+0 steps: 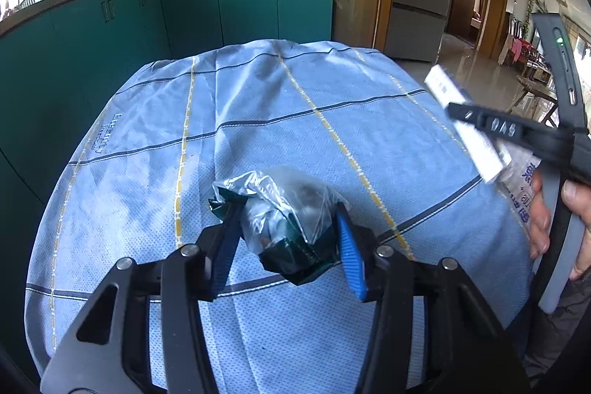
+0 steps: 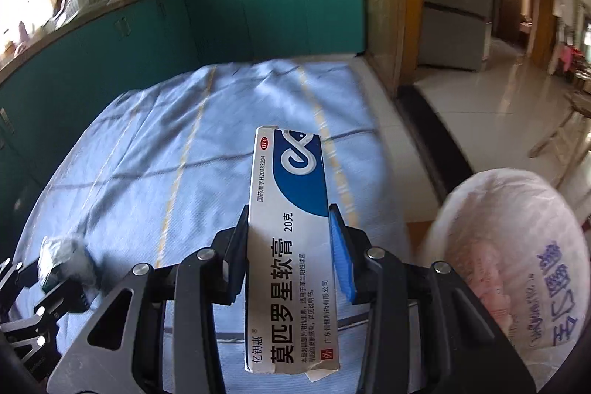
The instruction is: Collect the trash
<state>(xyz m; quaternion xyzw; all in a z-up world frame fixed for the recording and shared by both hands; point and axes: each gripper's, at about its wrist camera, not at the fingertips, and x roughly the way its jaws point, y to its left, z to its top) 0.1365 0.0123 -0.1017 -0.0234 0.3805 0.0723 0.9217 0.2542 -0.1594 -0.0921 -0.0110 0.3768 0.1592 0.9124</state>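
In the left wrist view my left gripper [image 1: 284,220] is shut on a crumpled clear and dark green wrapper [image 1: 284,220], held just above the blue checked tablecloth [image 1: 258,106]. My right gripper [image 2: 288,228] is shut on a white and blue ointment box [image 2: 290,209] and holds it above the cloth. The box also shows in the left wrist view [image 1: 461,120], at the right. The left gripper with the wrapper [image 2: 62,257] shows at the lower left of the right wrist view.
A white plastic bag with blue print [image 2: 517,264] hangs at the right, beside the table. Green kitchen cabinets [image 1: 184,6] stand behind the table, with pots on the counter. A tiled floor [image 2: 498,91] opens to the right.
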